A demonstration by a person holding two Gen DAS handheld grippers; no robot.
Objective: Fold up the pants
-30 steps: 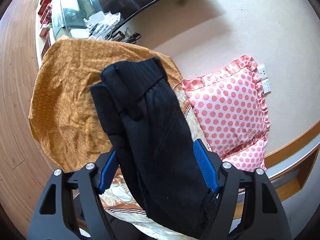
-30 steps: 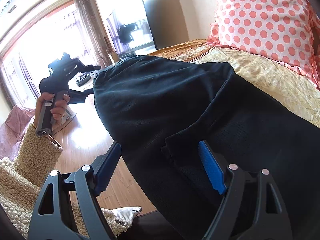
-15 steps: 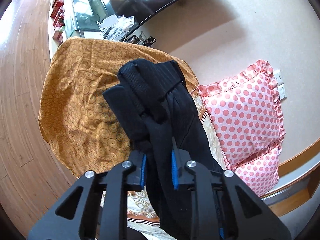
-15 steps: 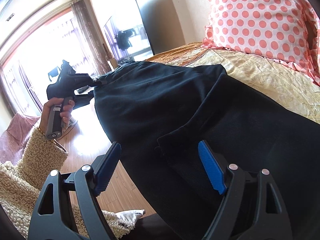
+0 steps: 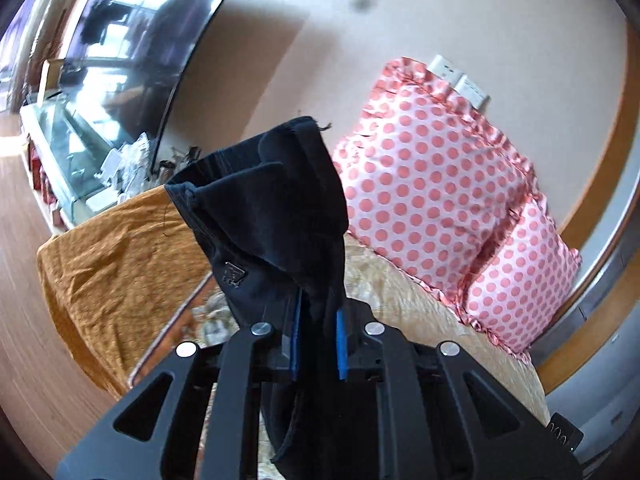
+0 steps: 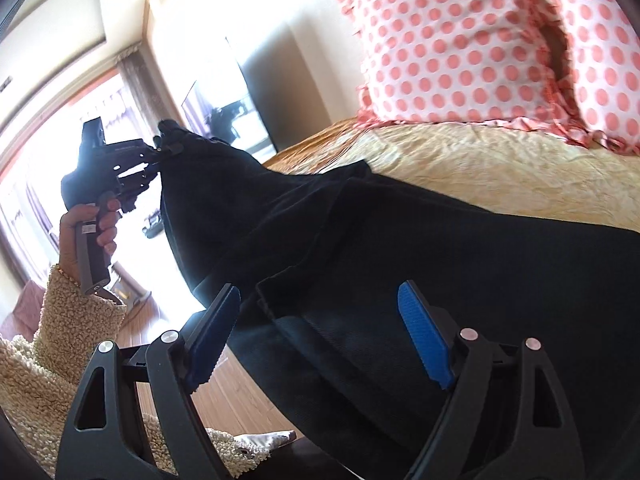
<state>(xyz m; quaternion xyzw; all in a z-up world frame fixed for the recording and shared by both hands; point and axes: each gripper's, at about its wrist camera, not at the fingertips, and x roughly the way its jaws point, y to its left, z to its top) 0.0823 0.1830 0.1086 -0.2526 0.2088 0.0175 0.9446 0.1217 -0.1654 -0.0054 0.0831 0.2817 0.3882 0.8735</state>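
The black pants [image 5: 272, 216] hang bunched from my left gripper [image 5: 318, 336], which is shut on their end and holds it up above the bed. In the right wrist view the pants [image 6: 420, 240] stretch from the lifted end at the left gripper [image 6: 154, 156] down across the bed. My right gripper [image 6: 320, 332] is open, its blue pads on either side of a folded edge of the pants without closing on it.
Two pink polka-dot pillows [image 5: 432, 200] lean against the wall at the head of the bed. An orange-gold bedspread [image 5: 104, 264] covers the bed. A TV [image 5: 132, 52] and a cluttered glass cabinet [image 5: 76, 148] stand beyond, above wood floor.
My left gripper closed on the pants end and lifted it up off the bed. The right gripper stayed open over the pants.
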